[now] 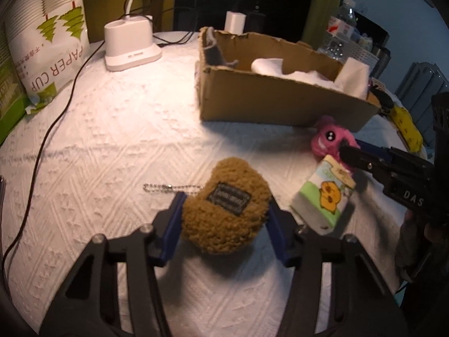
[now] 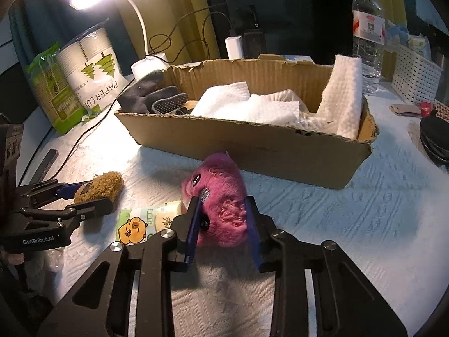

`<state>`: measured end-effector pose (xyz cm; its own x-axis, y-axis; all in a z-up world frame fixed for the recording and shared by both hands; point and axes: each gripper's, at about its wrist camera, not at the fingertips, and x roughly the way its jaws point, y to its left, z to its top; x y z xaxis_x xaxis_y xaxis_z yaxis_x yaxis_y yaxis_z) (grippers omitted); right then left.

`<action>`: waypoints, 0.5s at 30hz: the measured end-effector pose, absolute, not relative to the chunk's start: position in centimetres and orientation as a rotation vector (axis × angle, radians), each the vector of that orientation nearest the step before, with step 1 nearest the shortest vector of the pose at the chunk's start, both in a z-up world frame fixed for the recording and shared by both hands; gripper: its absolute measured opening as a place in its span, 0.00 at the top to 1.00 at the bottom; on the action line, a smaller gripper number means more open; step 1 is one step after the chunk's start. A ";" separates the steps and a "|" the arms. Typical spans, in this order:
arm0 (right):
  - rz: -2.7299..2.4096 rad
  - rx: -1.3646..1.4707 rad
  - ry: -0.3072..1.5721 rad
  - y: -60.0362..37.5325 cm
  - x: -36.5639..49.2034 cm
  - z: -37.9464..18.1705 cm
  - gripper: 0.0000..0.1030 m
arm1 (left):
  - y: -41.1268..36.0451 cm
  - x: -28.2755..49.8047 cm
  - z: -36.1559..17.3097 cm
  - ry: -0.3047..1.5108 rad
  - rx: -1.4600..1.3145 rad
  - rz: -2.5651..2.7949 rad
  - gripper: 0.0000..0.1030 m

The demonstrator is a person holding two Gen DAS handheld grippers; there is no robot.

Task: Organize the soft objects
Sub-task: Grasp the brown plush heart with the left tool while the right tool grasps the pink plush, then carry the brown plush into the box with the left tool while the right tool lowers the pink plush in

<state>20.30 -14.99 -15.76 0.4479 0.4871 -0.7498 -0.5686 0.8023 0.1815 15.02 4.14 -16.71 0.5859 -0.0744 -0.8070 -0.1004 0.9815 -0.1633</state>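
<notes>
My left gripper (image 1: 226, 205) is shut on a brown fuzzy plush keychain (image 1: 227, 205) with a bead chain (image 1: 171, 187), low over the white cloth; it also shows in the right wrist view (image 2: 98, 186). My right gripper (image 2: 223, 205) is shut on a pink plush toy (image 2: 221, 196), seen in the left wrist view (image 1: 327, 137) too. A soft tissue pack with an orange cartoon animal (image 1: 322, 199) (image 2: 146, 221) lies between the two grippers. A cardboard box (image 2: 252, 146) (image 1: 280, 104) behind holds white cloths (image 2: 244, 104) and a grey glove (image 2: 151, 95).
A lamp base (image 1: 130, 45) with cables, a paper cup pack (image 1: 47, 47) (image 2: 92, 75) and a green pack (image 2: 50, 90) stand at the back left. A water bottle (image 2: 367, 33), a white perforated basket (image 2: 415, 75) and a black pouch (image 2: 435, 140) are on the right. A yellow item (image 1: 407, 126) lies beside the box.
</notes>
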 end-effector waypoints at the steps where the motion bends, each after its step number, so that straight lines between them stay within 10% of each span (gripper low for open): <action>1: 0.653 -0.101 0.884 -15.1 20.2 -15.6 0.69 | 3.9 14.9 -16.6 0.941 -0.197 0.010 0.47; 15: 0.624 -0.083 0.814 -17.3 19.0 -12.7 0.69 | 2.6 14.4 -13.8 0.854 -0.193 -0.042 0.47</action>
<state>18.98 -17.33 -12.71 0.5185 0.4890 -0.7015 -0.5507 0.8185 0.1637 14.39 2.56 -13.78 0.6569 -0.1138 -0.7453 -0.0406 0.9818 -0.1857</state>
